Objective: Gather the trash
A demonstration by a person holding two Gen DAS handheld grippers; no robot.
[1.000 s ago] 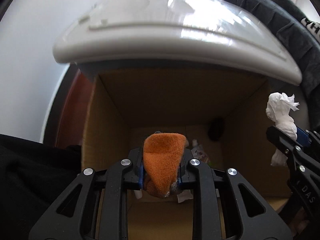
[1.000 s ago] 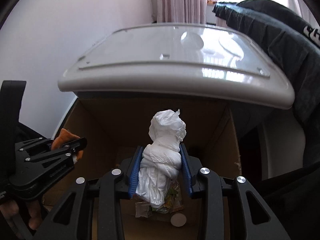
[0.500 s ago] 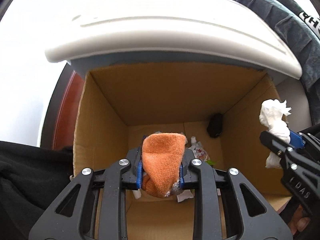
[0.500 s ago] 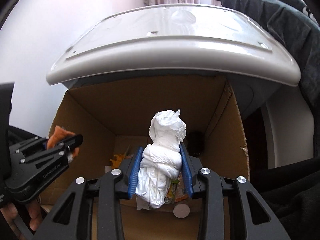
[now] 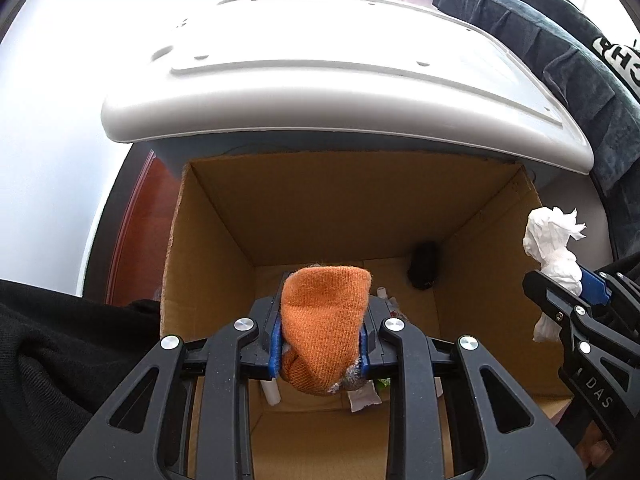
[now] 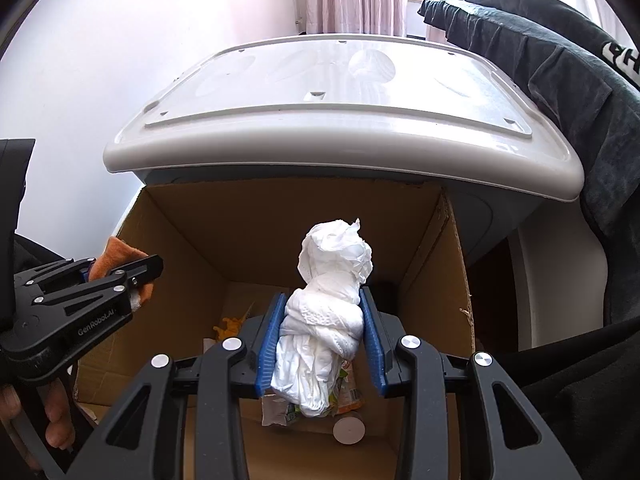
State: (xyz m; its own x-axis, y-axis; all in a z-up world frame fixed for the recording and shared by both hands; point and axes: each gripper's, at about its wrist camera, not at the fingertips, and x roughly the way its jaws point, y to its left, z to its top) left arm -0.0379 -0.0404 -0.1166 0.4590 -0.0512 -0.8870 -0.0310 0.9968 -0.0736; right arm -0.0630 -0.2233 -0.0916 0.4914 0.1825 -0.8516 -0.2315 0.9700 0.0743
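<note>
Jaws of the left gripper (image 5: 319, 344) pinch an orange knitted rag (image 5: 325, 316); jaws of the right gripper (image 6: 322, 344) pinch a crumpled white tissue wad (image 6: 326, 312). Both loads hang over the open cardboard box (image 6: 192, 264), not yet released. Wrappers and scraps (image 6: 308, 404) already lie on its bottom, so collection looks partly done; two drops remain. A white plastic lid (image 6: 340, 120) overhangs the box's far edge, dark clothing (image 6: 568, 100) drapes at right. Nothing blocks the opening.
</note>
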